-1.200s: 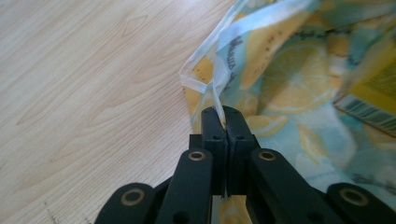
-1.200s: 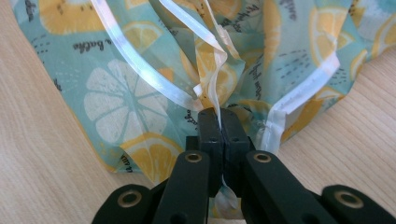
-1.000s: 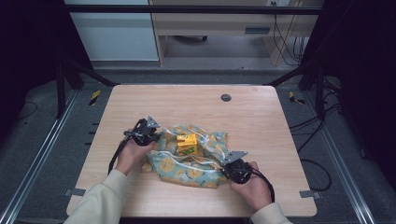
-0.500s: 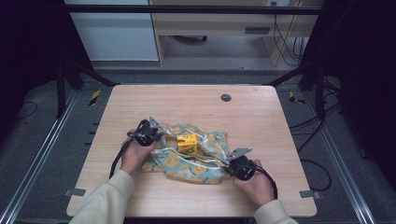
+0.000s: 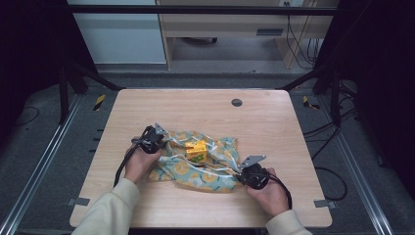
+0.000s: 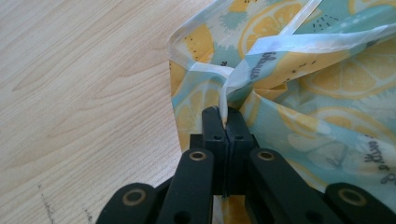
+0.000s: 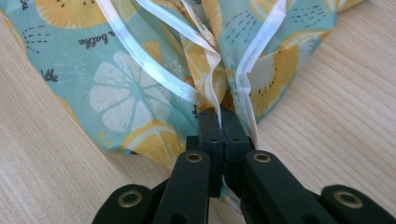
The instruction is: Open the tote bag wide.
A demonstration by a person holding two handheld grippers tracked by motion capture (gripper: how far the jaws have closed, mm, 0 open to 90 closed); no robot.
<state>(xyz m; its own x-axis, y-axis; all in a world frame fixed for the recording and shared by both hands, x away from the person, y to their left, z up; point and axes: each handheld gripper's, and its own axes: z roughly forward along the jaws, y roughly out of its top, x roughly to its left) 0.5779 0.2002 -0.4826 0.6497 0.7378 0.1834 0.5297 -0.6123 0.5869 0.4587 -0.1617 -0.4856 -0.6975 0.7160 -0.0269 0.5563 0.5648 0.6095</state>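
A teal cloth with a lemon print (image 5: 210,169) lies crumpled on the wooden table (image 5: 205,117), with white ribbon edging. A small yellow box (image 5: 196,151) sits on the middle of it. My left gripper (image 5: 161,134) is shut on the cloth's white edge at its left corner; the left gripper view shows the hem pinched between the jaws (image 6: 225,122). My right gripper (image 5: 241,177) is shut on the cloth's near right corner, where the right gripper view shows the white hem (image 7: 219,122) clamped in the jaws.
A round dark grommet (image 5: 237,102) sits in the table near its far edge. Bare wood lies beyond the cloth and to both sides. Metal frame rails (image 5: 44,161) run along the table's left and right, with cables on the floor at right.
My right gripper has drawn its cloth corner a little to the right and toward me, stretching the cloth. My left gripper has stayed where it was.
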